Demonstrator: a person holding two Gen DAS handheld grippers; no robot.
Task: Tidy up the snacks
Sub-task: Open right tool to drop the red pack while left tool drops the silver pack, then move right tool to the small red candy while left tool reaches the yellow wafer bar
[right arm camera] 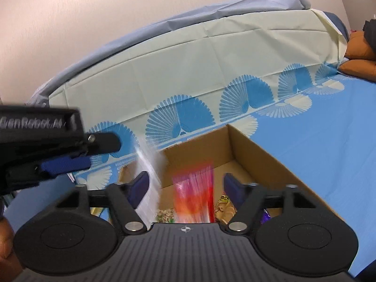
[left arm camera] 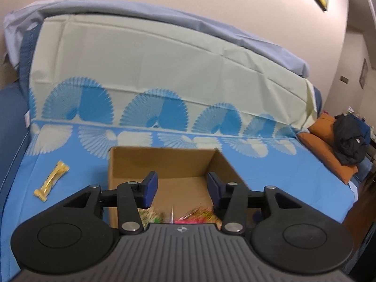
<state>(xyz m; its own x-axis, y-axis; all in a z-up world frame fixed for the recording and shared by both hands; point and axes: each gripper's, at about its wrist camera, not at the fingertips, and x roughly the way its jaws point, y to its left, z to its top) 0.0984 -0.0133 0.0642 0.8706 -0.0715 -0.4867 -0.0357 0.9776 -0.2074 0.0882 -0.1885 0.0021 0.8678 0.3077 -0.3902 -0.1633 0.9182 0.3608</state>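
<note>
An open cardboard box (left arm camera: 162, 150) stands on a blue patterned bed cover. My left gripper (left arm camera: 182, 188) hangs over its near end, open, with nothing between the blue pads. Below it lie a pink-red packet (left arm camera: 195, 216) and a pale speckled packet (left arm camera: 150, 215). A yellow snack bar (left arm camera: 51, 180) lies on the cover left of the box. In the right wrist view my right gripper (right arm camera: 185, 188) is open over the box (right arm camera: 270, 155). A blurred red-pink packet (right arm camera: 192, 192) is between its fingers, clear of both pads. A blurred white packet (right arm camera: 150, 176) is at the left finger.
The left gripper's fingers (right arm camera: 65, 164) reach in from the left of the right wrist view. More snack packets (right arm camera: 225, 202) lie in the box's near end. A folded pale cover (left arm camera: 164, 70) rises behind the box. Orange cushions (left arm camera: 329, 155) and dark clothes lie at the right.
</note>
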